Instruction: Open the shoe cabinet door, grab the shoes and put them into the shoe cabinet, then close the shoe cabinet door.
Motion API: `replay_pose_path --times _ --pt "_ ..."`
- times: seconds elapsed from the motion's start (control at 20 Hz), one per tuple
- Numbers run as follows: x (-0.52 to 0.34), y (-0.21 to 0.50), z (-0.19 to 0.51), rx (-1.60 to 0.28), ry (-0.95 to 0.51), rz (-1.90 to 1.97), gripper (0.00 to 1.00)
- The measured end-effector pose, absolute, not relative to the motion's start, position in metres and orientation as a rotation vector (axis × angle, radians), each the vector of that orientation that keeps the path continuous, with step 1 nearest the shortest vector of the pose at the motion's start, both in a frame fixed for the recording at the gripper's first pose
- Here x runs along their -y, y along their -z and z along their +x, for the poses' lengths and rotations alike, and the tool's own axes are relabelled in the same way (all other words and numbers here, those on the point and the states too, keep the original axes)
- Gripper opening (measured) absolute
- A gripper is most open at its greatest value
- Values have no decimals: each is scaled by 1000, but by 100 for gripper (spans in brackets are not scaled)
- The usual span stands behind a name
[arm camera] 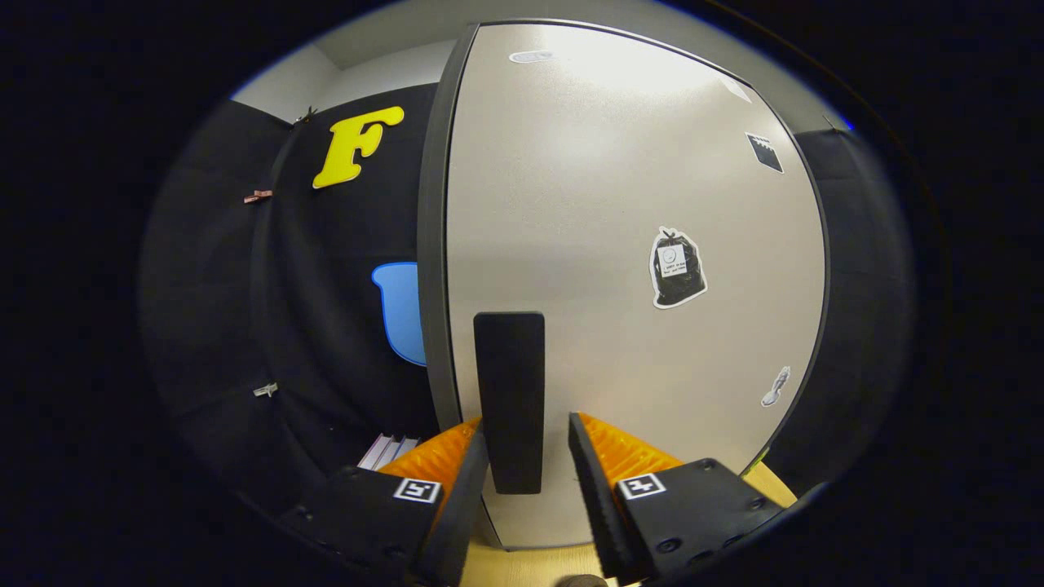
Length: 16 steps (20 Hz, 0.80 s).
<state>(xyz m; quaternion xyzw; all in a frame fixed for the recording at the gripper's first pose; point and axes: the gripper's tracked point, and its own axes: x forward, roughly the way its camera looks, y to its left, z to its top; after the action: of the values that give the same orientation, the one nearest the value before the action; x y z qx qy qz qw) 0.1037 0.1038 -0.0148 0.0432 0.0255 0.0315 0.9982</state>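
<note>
The shoe cabinet door [628,244] stood right before the tongs [528,456], its dark handle [510,399] between the spread fingers, the left one perhaps touching it, no pinch yet. The step was evidently opening the door; next the fingers needed to squeeze the handle and pull. The cabinet's contents were hidden behind the door.

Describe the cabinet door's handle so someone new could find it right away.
Start at the tall pale grey shoe cabinet door with its dark edge. Low down near that edge sits the black upright rectangular handle, its lower end between the open tongs. Unlike the door's small stickers, it is plain, solid and long.
</note>
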Motion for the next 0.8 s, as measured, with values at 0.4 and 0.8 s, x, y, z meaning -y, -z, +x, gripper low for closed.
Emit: replay_pose_path --times 0.4,0.8 --pt "-110 13 102 -32 -64 57 37" --pt "-111 13 91 -30 -134 53 31"
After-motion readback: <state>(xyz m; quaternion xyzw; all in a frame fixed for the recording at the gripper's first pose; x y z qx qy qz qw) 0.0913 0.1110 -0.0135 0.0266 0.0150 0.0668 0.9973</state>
